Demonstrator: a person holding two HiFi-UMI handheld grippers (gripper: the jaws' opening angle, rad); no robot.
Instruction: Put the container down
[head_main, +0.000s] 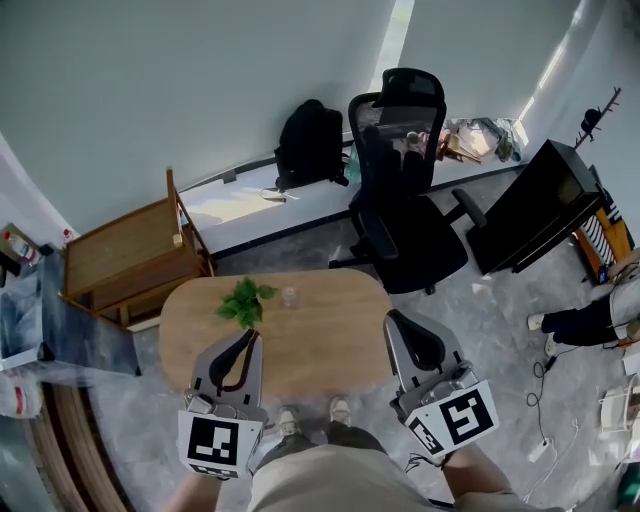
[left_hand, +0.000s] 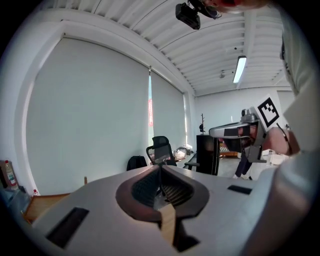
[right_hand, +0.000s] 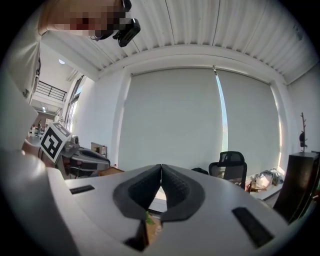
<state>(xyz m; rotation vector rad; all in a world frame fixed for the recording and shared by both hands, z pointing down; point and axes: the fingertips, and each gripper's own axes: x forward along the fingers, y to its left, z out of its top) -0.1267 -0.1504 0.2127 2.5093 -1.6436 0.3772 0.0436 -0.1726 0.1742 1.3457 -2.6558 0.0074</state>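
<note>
Jaws of the left gripper (left_hand: 160, 167) are pressed together tip to tip, with nothing between them. Those of the right gripper (right_hand: 161, 167) meet the same way and are just as empty. In the head view both are held over the near side of the oval wooden table (head_main: 330, 345), the left one over its near-left part and the right one at its near-right edge.

The small clear container (head_main: 290, 296) stands upright on the table, near the middle of its far edge and well apart from both grippers. A green leafy plant (head_main: 243, 302) lies just to its left on the table, between the container and the left gripper's tip.

The person's shoes (head_main: 340, 410) show on the floor under the table's near edge. Beyond the table's far side stands a black office chair (head_main: 405, 200). A wooden rack (head_main: 130, 255) sits off the table's far-left end. A black backpack (head_main: 310, 145) leans at the wall behind the table.
</note>
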